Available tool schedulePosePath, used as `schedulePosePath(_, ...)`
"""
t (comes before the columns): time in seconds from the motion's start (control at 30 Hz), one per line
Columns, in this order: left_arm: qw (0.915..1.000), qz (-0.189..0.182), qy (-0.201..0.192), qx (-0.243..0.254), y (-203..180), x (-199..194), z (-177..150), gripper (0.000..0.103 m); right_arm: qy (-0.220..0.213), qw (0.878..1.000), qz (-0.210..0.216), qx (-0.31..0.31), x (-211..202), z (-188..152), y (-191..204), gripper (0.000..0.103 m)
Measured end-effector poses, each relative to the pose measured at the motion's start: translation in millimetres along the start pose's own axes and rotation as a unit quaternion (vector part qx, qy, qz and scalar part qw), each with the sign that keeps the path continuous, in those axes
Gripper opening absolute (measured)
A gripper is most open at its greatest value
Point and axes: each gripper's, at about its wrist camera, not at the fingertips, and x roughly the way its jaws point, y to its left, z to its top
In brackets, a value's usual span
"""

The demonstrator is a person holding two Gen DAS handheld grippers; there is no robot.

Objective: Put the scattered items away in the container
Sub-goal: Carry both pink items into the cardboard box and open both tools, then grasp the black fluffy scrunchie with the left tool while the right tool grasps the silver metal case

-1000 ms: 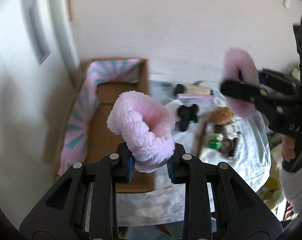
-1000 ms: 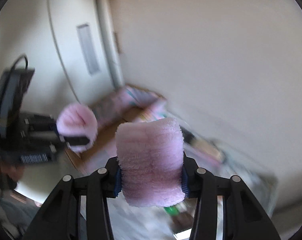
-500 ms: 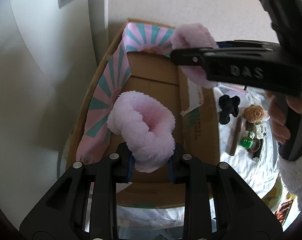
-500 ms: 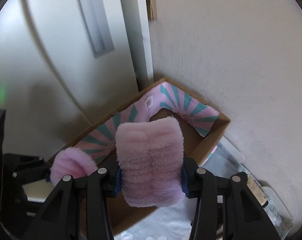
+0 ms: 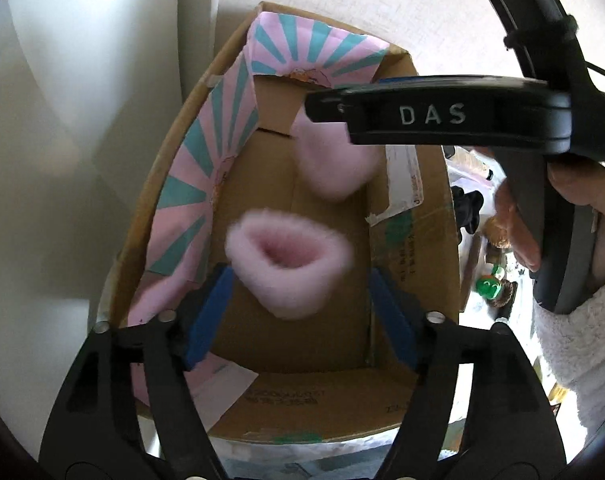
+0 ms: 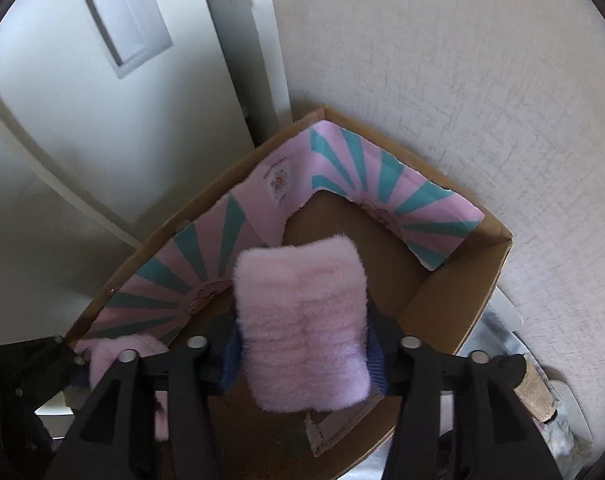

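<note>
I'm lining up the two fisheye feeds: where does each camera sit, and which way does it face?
Left wrist: sits on the left gripper, looking steeply down into the cardboard box; its opening jaws stand clear of a pink fluffy cuff; the right gripper and a hand cross above.
Right wrist: sits on the right gripper, facing down into the box's corner; a second pink cuff fills its opening jaws.
Shared: the box, its pink-and-teal striped paper, both cuffs.
</note>
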Motion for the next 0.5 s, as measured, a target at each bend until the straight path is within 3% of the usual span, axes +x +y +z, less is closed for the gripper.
schedulePosePath(0.03,1.0000,0.004,0.002,0.005,-2,0,0,0.072,-0.001,1.000,-0.002,0.002,0,1,-1,0.079)
schedulePosePath(0.07,0.9999,0.008,0.004,0.010,-5,1,0,0.073,-0.001,1.000,0.000,0.008,0,1,-3,0.085)
schedulePosePath(0.27,0.9997,0.012,0.000,0.020,-13,-9,-1,0.077,-0.014,0.999,-0.005,0.034,-13,1,-14,0.085)
schedulePosePath(0.5,0.9985,0.021,-0.019,0.046,-32,-37,3,0.079,-0.069,0.994,0.005,0.082,-70,-5,-29,0.085)
